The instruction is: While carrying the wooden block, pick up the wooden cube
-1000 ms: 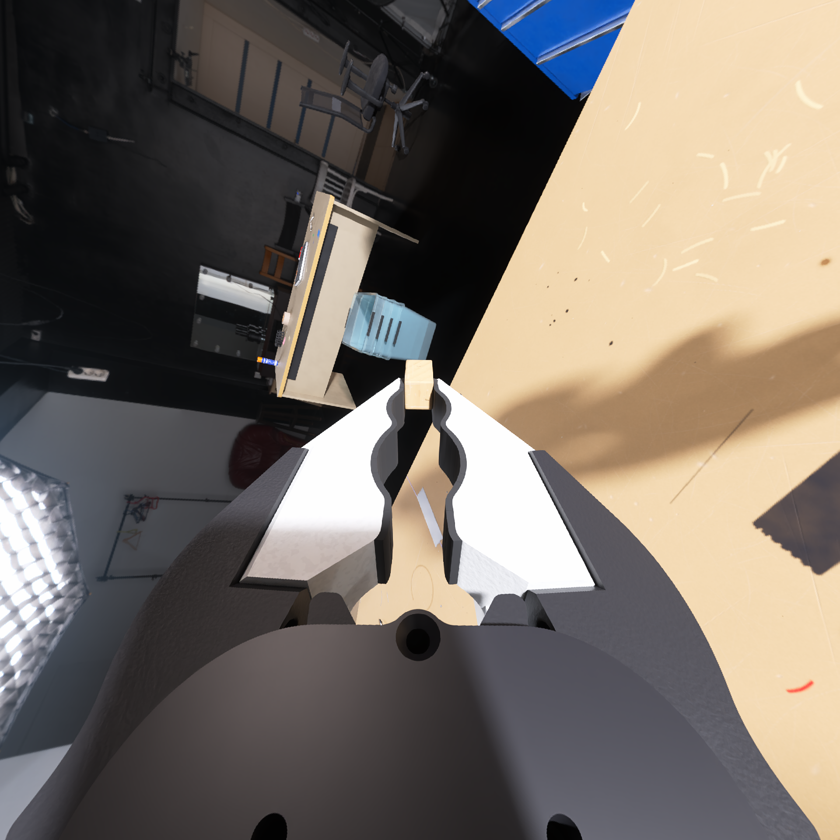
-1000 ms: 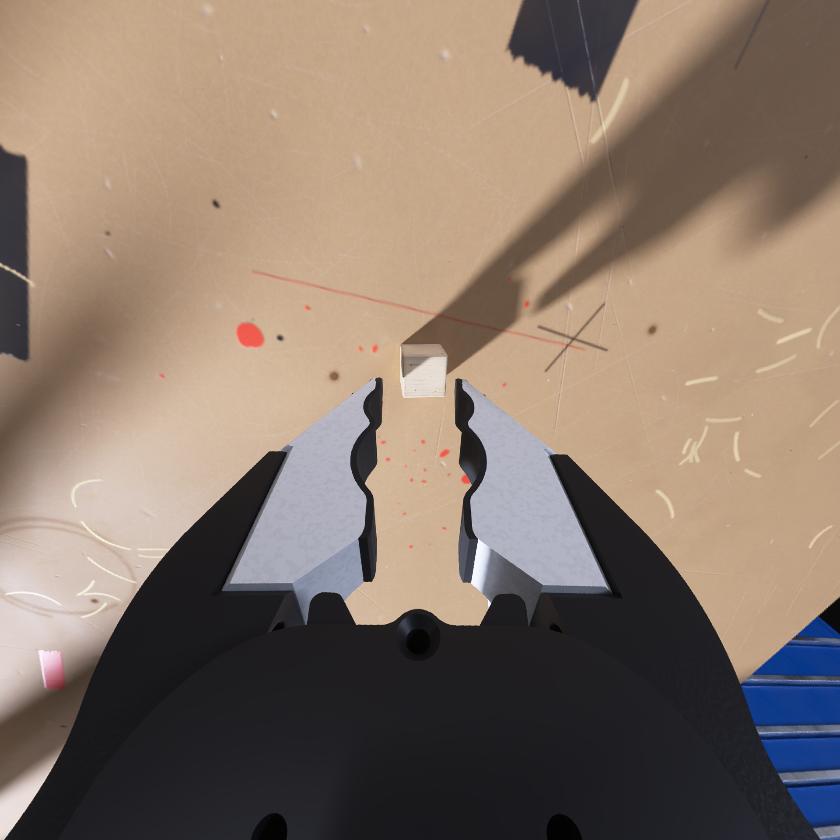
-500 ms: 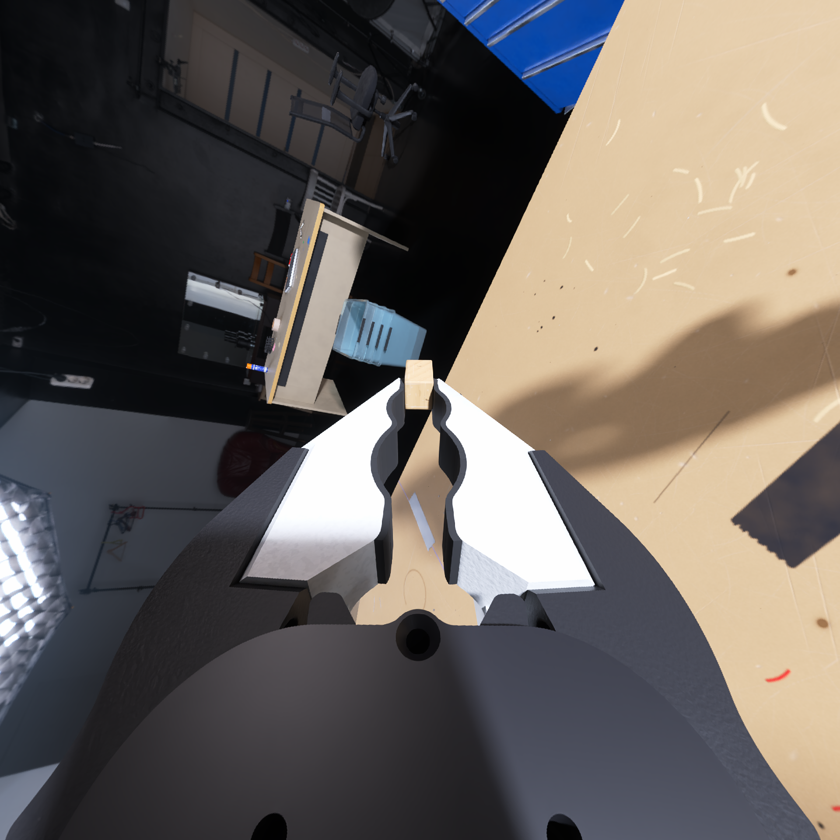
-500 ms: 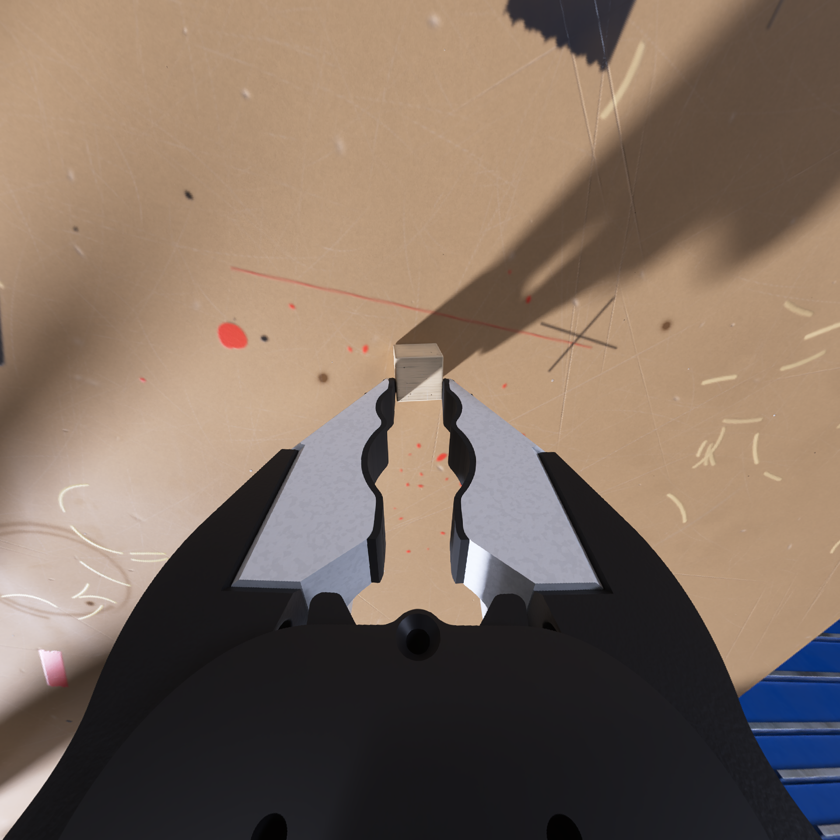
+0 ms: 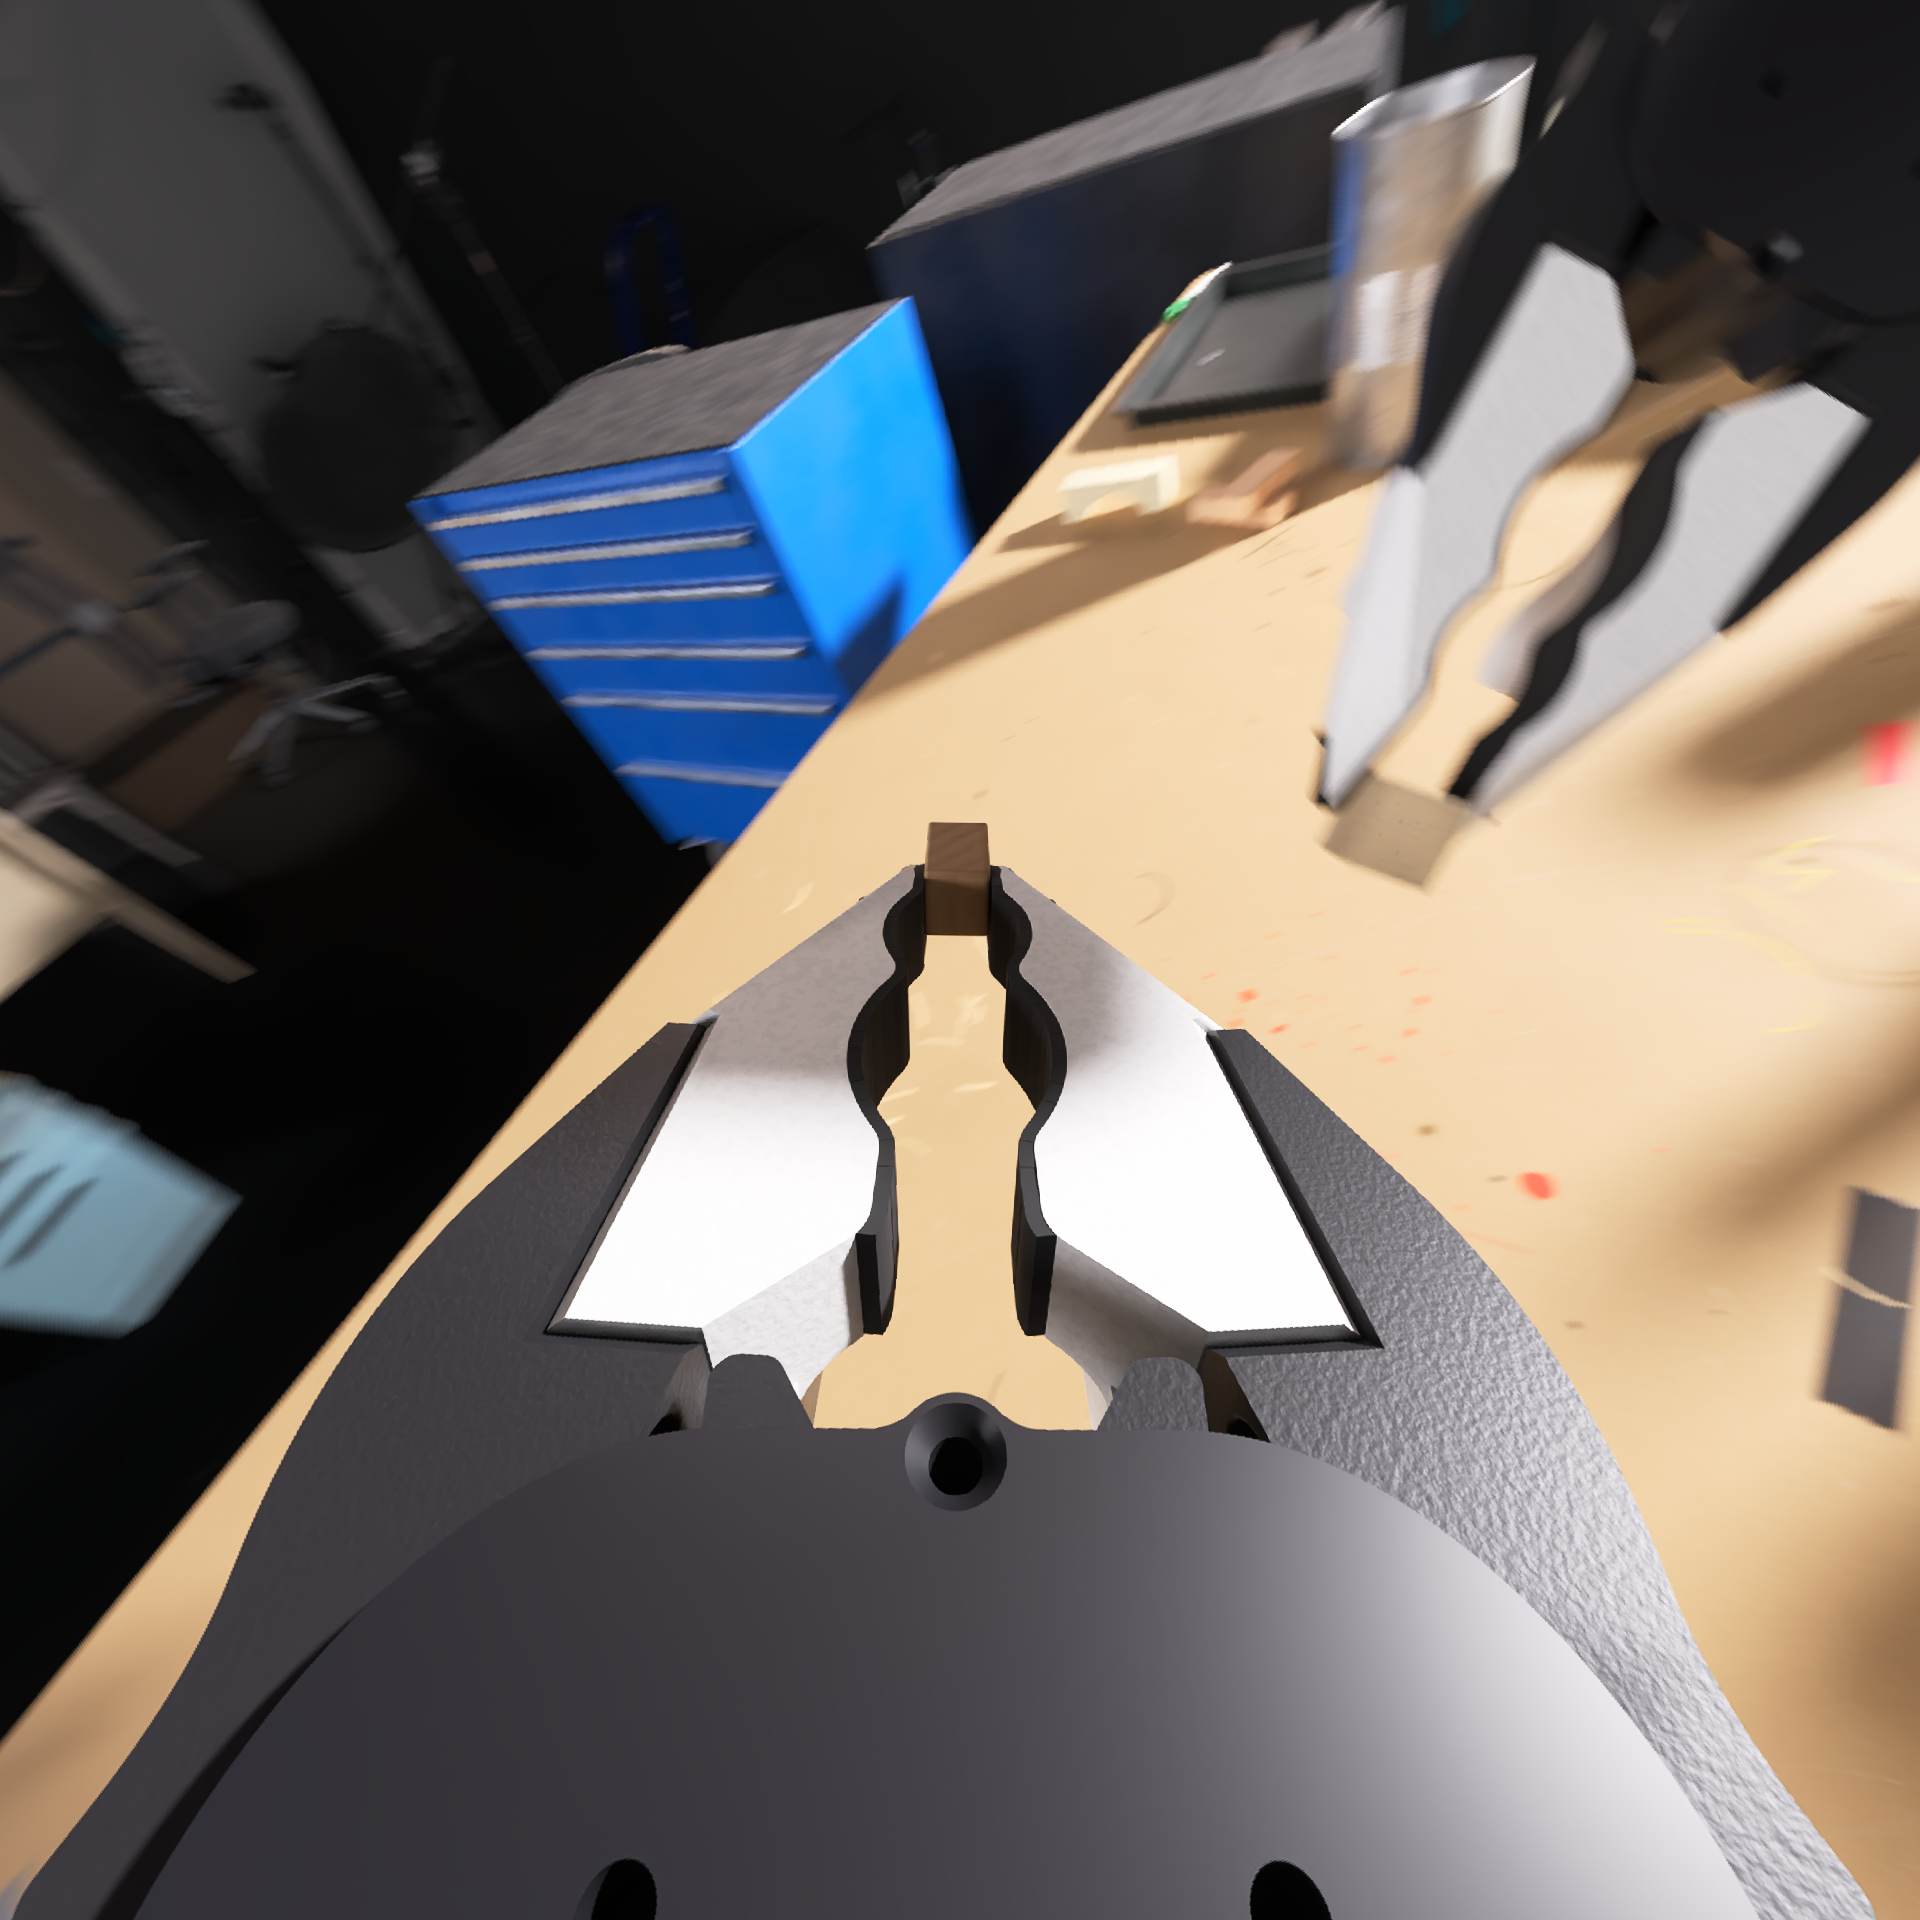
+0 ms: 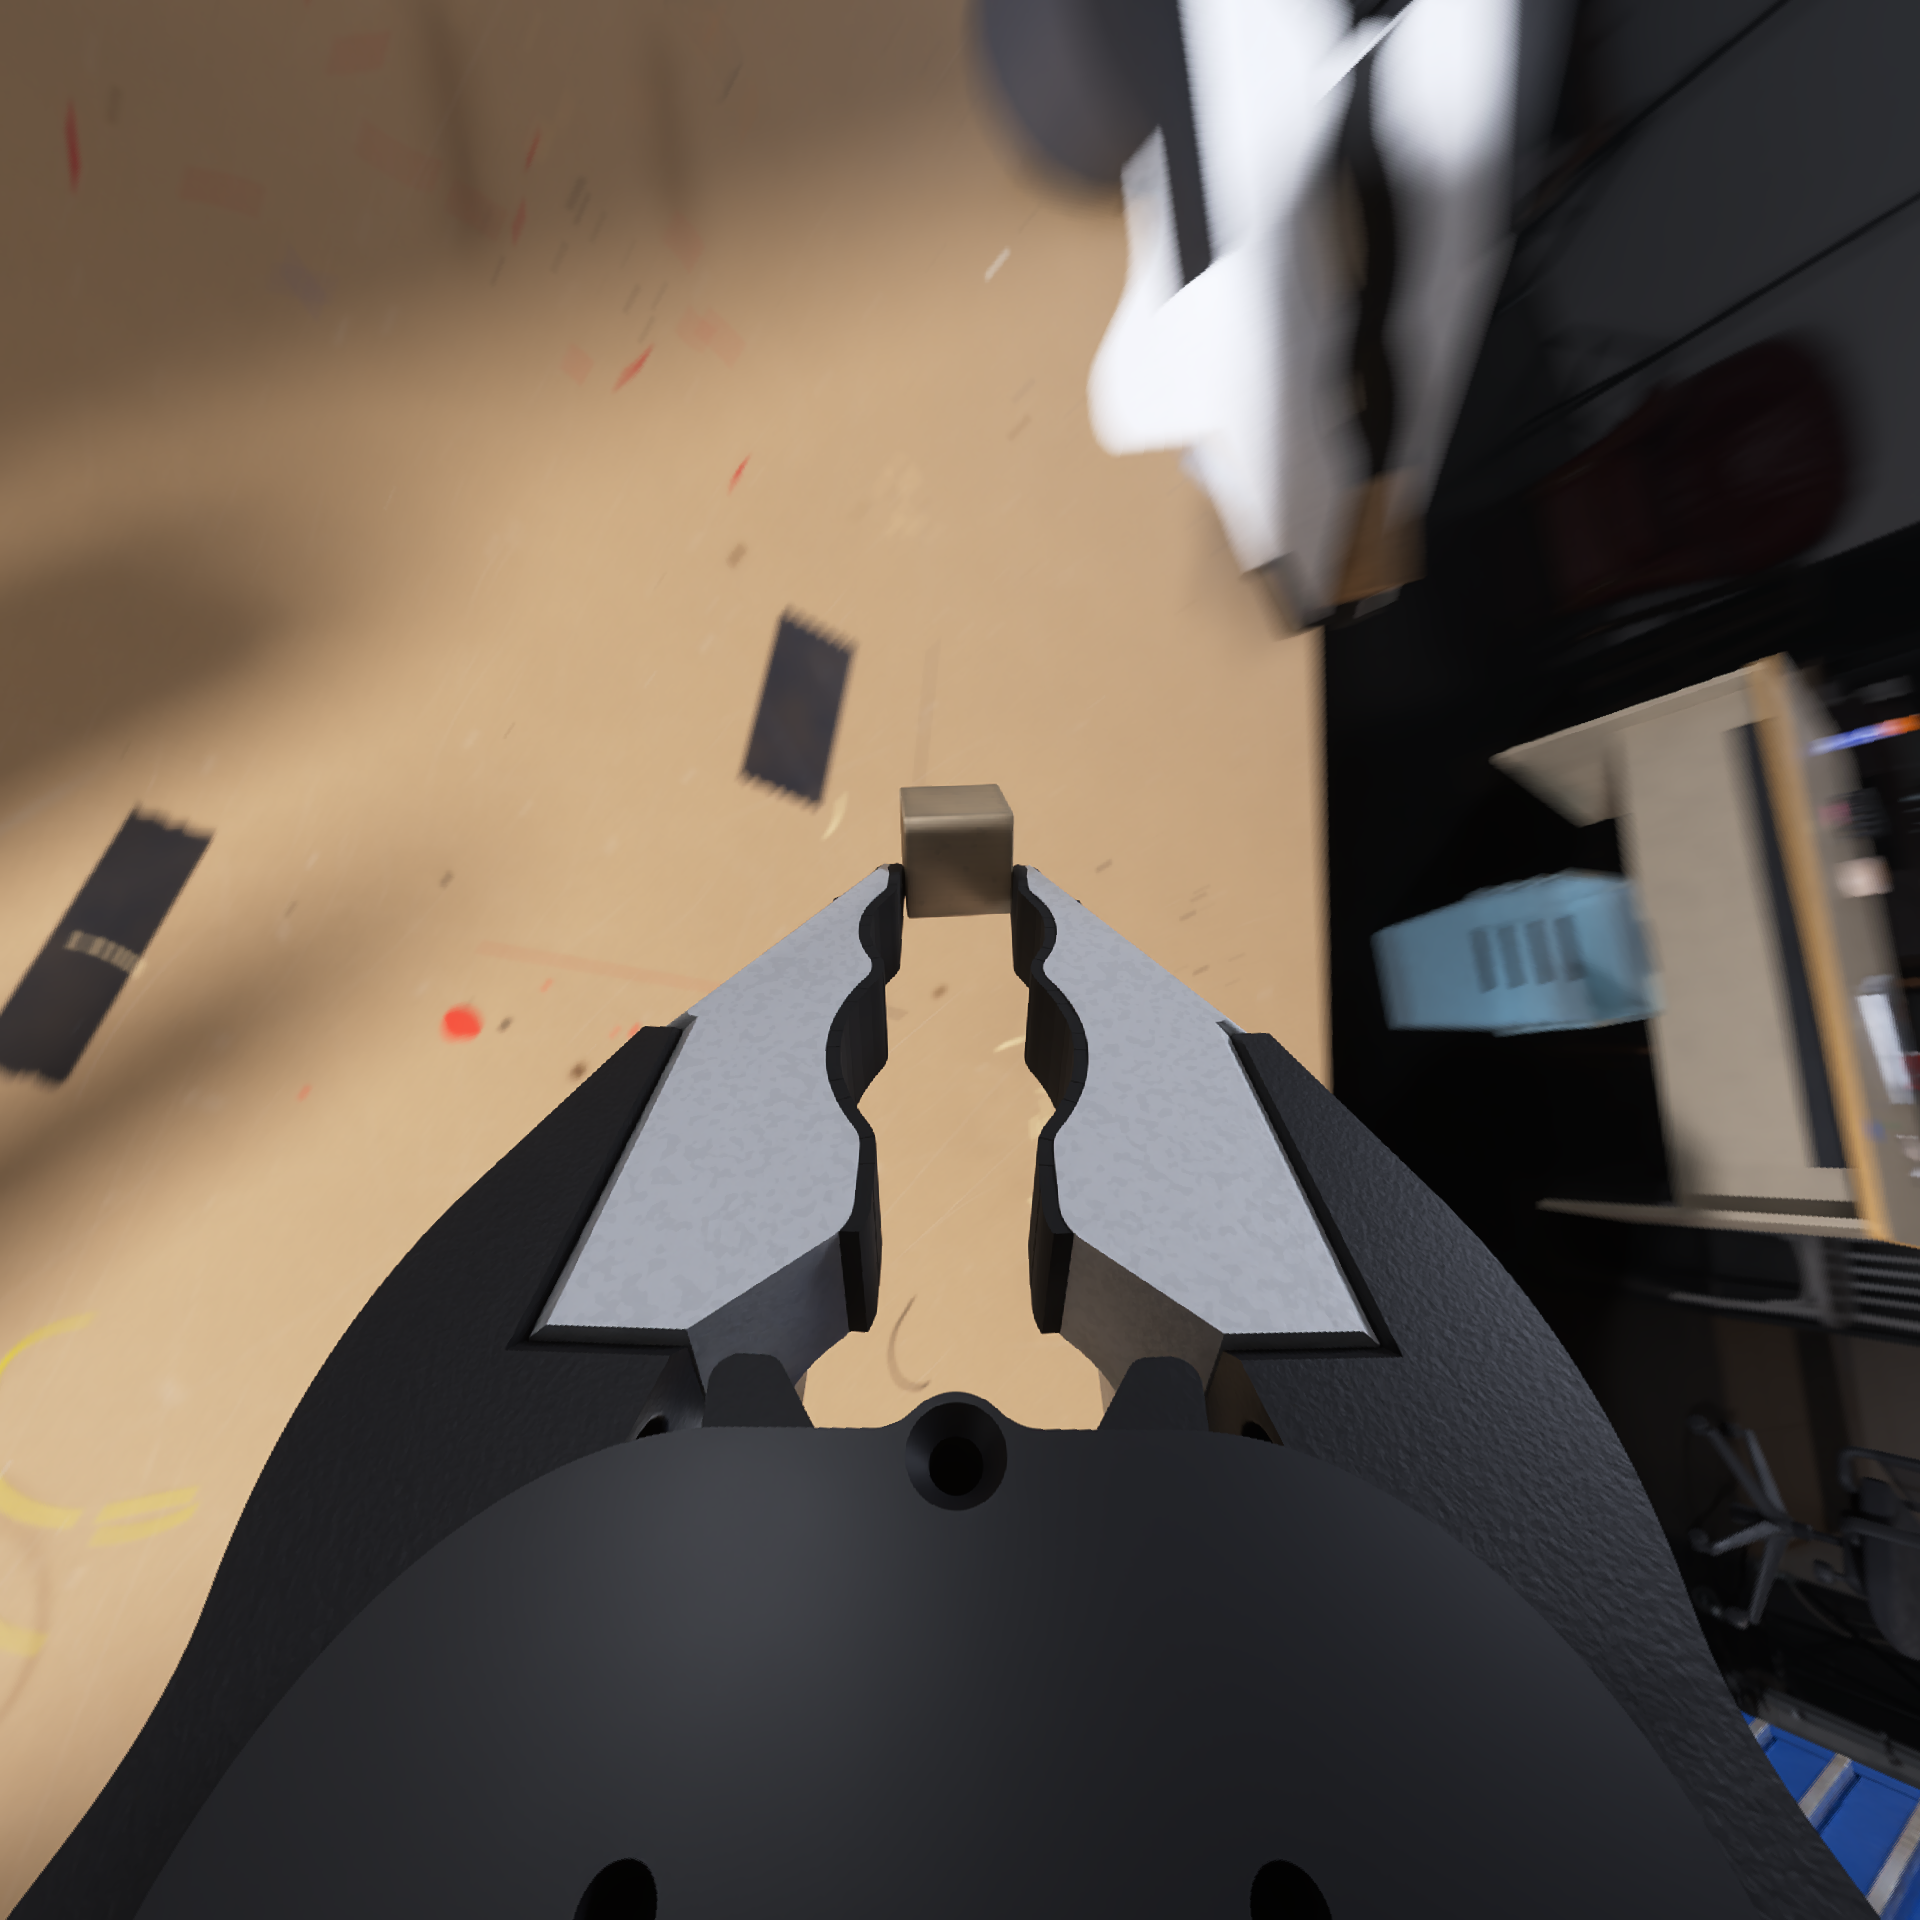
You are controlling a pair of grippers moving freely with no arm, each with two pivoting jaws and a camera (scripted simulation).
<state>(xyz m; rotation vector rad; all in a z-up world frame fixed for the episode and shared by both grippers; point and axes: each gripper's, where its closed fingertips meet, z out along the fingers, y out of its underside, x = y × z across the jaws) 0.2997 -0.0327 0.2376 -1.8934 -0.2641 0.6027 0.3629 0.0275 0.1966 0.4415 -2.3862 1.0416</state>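
Observation:
My left gripper is shut on a small wooden block, held at its fingertips over the tan table near the table's edge. My right gripper is shut on the pale wooden cube and holds it above the table. In the left wrist view the right gripper shows blurred at the upper right, pointing down, with the cube at its tips. In the right wrist view the left gripper is a blurred shape at the upper right.
A blue drawer cabinet stands beyond the table edge. A metal cup, a dark tray and a pale block sit at the far end. Black tape strips lie on the table. A light blue crate is off the table.
My right gripper closed on the cube and raised it off the table. Both grippers swung round fast, so each now sees the other. The left still holds the block.

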